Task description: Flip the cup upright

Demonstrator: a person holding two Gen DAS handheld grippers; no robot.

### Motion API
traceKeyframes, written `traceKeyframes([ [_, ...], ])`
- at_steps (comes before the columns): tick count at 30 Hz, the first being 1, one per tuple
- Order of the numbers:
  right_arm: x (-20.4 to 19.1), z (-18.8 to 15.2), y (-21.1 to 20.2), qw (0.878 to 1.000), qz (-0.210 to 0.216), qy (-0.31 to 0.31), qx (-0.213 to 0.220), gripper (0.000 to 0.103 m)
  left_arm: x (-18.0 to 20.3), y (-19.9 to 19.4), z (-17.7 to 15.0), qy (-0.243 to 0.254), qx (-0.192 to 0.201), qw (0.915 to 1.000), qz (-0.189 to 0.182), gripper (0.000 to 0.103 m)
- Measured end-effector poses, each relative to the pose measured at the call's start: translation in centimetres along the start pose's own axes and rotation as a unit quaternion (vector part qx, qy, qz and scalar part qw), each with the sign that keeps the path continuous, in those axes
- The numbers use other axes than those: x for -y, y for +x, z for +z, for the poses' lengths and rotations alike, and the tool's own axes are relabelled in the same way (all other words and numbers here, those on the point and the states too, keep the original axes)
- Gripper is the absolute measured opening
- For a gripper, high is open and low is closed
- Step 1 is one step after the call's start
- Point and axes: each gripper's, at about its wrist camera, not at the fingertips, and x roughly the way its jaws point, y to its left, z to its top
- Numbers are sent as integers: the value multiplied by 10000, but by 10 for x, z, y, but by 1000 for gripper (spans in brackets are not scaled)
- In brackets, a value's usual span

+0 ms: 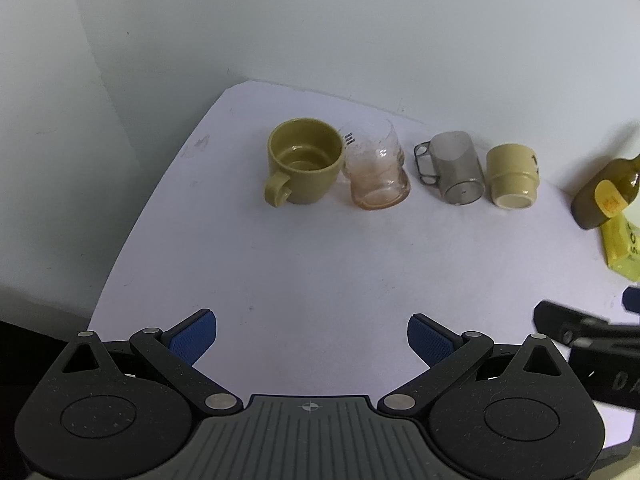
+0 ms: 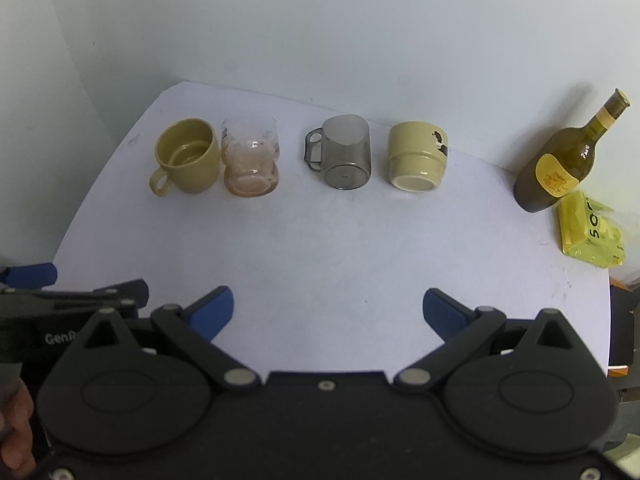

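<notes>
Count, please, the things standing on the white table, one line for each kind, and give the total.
Mugs with a handle: 2, olive mug and grey mug
Cups without a handle: 2, glass cup and cream cup
Bottles: 1, green bottle
Packets: 1, yellow packet
Total: 6

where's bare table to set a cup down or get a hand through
The broad strip of table between the cup row and both open grippers is bare. A gap separates the glass from the grey mug. Crowded: the green mug touches the glass, and the bottle and yellow pack fill the right edge.
</notes>
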Motion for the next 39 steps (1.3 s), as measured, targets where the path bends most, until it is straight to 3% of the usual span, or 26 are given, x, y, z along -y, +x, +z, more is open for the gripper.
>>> traceKeyframes([
  [4,6,1,13,9999,113,4,87,102,-15,2,-7,-402,110,9990,-161,103],
  [9,23,15,63,9977,104,-658,126,102,-29,-2,-21,-1218,509,9892,-632,103],
  [13,41,41,95,9970,83,-772,39,102,-18,-13,-29,-1275,863,9877,-287,103],
  [17,55,80,127,9964,527,-648,-151,102,-19,-13,-33,-1730,524,9835,-81,103],
  [20,57,105,154,9958,693,-593,-83,96,-17,-22,-34,-1773,578,9817,384,103],
  [21,54,112,163,9961,626,-617,-66,89,-16,-25,-36,-1795,587,9804,554,103],
  [23,49,124,182,9964,526,-649,-124,81,-20,-27,-39,-1963,499,9776,564,103],
  [25,45,129,192,9965,499,-656,-117,81,-26,-35,-48,-2436,606,9669,453,103],
  [27,40,135,210,9965,368,-746,-36,81,-27,-37,-52,-2558,604,9639,431,103],
  [29,39,136,225,9965,310,-757,-186,83,-26,-38,-55,-2588,522,9634,459,103],
  [31,40,134,235,9963,471,-600,-384,69,-25,-37,-57,-2658,532,9615,455,103],
  [32,41,129,240,9958,553,-501,-521,67,-25,-36,-57,-2644,506,9621,425,103],
  [39,46,79,222,9959,602,-392,-553,66,-21,-39,-44,-2354,616,9695,295,103],
])
